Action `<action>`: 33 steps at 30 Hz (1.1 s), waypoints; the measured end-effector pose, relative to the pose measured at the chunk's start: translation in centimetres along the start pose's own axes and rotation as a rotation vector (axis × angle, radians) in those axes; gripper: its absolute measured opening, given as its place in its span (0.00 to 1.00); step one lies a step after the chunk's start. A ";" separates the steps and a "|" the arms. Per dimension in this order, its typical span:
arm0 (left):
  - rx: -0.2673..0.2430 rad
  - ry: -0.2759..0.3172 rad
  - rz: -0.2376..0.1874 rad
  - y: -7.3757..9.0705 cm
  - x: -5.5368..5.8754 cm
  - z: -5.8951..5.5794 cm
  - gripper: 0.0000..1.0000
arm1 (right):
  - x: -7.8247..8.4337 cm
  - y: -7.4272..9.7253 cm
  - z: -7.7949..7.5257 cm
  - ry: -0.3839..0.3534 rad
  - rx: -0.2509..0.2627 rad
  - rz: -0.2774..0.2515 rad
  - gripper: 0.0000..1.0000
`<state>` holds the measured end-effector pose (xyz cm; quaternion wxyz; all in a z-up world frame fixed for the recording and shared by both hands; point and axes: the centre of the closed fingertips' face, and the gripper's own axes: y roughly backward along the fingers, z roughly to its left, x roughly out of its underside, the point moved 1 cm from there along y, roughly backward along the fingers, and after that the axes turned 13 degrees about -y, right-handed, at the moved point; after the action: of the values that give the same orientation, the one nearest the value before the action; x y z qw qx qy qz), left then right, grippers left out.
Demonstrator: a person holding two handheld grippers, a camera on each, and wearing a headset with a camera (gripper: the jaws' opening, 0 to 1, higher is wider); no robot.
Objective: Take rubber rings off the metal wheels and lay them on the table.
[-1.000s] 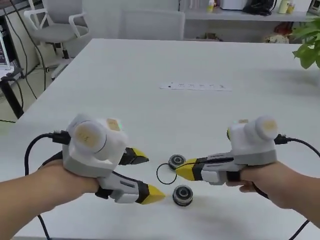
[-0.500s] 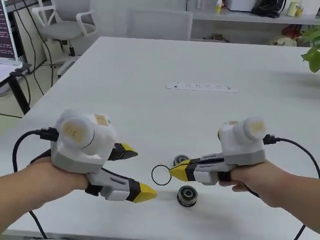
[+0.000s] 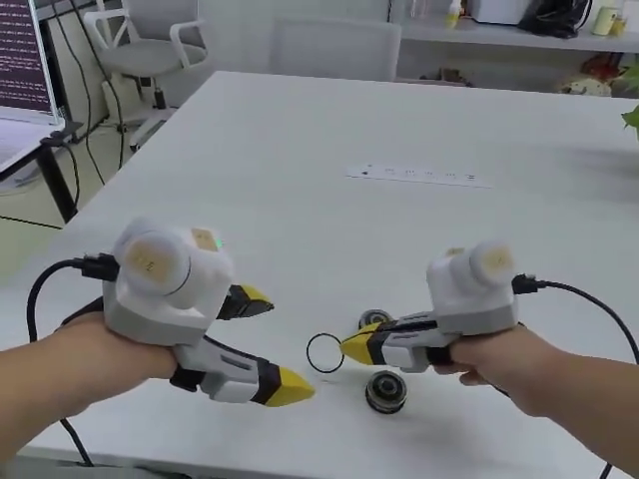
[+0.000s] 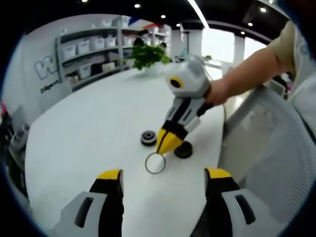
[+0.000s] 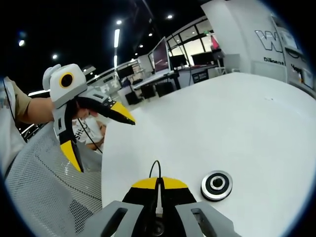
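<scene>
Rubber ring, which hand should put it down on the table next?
Right. The right gripper is shut on the rubber ring, close to the table. The left gripper is open, holds nothing and sits apart from the ring.

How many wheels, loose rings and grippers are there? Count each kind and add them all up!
Metal wheels: 2, near one, far one
Loose rubber ring: 1
Grippers: 2, left gripper, right gripper
Total: 5
</scene>
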<state>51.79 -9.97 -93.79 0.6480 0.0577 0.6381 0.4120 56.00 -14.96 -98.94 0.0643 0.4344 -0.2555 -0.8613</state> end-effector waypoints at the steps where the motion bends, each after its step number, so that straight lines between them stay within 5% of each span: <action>1: -0.001 0.001 0.001 0.0 0.0 0.0 0.68 | 0.1 -0.1 -0.1 0.000 0.004 0.003 0.00; 9: -0.005 0.008 0.006 0.1 0.3 0.2 0.68 | 0.5 -0.5 -0.5 0.005 0.031 0.017 0.00; 33: 0.006 0.002 0.013 -0.1 0.1 -0.2 0.69 | -0.3 1.0 0.2 0.015 0.016 -0.017 0.27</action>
<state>51.67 -10.05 -93.98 0.6444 0.0633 0.6396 0.4143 55.87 -15.68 -98.13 0.0556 0.4436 -0.2585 -0.8563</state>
